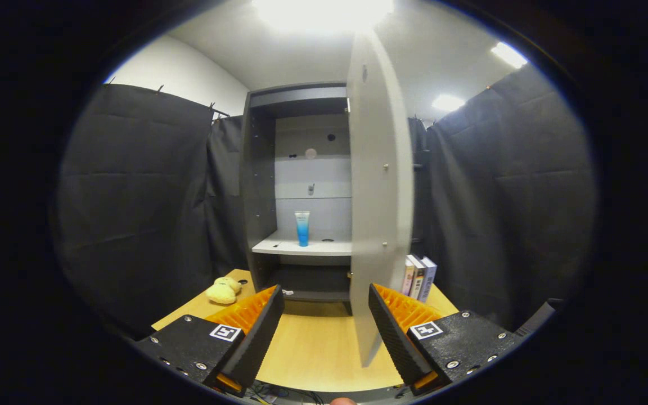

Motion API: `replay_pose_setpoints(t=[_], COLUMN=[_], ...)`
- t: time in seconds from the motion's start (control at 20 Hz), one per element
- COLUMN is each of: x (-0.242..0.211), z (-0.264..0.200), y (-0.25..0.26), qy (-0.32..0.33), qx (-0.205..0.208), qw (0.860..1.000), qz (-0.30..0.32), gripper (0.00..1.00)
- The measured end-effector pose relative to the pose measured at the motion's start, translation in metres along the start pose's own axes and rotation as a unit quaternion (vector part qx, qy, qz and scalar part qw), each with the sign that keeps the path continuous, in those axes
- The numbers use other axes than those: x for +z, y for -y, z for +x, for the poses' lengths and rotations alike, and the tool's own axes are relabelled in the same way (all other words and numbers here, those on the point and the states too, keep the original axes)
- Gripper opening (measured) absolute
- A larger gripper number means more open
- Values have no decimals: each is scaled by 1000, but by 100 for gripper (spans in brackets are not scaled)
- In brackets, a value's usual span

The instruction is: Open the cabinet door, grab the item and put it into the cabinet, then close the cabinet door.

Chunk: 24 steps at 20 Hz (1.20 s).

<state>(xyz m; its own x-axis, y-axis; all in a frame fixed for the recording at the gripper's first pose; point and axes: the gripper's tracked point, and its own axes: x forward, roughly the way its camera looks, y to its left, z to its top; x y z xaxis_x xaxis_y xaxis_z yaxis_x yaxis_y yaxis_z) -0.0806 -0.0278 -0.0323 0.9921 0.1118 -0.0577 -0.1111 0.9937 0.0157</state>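
- Gripper view: the claw is spread wide with nothing between its fingers, hanging over the pale wooden surface; the lower edge of the open door reaches down just beside the right finger.
- The cabinet stands at the far end of the surface, dark grey outside with lighter back panels inside; its door is swung open toward the claw, pale grey, seen nearly edge-on.
- The item, a blue and white tube, stands upright on the cabinet's light shelf, well beyond the fingers; a darker compartment lies below that shelf.
- On the surface, a yellow plush toy lies left of the cabinet, near the surface's left edge; a few books stand upright to the right of the door.
- The room: black cloth hangs on both sides of the cabinet; a white wall rises above the left cloth; bright ceiling lights glare overhead.
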Motion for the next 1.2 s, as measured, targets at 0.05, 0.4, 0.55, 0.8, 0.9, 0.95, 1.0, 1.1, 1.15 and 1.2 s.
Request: replay_pose_setpoints(t=[0.05, 0.4, 0.55, 0.8, 0.9, 0.95, 1.0, 1.1, 1.15, 1.2], x=[1, 0, 5, 9, 9, 4, -1, -6, -7, -6], z=[-4, 18, 48, 74, 79, 81, 78, 80, 82, 83], y=[18, 117, 137, 139, 127, 123, 123, 116, 111, 107], qy=[2, -8, -5, -8, -6, -13, -19, -25, -28, -27], qx=[-10, -51, -52, -29, -7, -7, -6, -5, -3, -3], qw=[1000, 999, 998, 999, 1000, 1000, 1000, 999, 999, 999], qz=[-1, 11, 23, 26, 23, 15, 13, 38, 44, 44], gripper=[93, 93, 93, 93, 93, 93, 93, 91, 91, 91])
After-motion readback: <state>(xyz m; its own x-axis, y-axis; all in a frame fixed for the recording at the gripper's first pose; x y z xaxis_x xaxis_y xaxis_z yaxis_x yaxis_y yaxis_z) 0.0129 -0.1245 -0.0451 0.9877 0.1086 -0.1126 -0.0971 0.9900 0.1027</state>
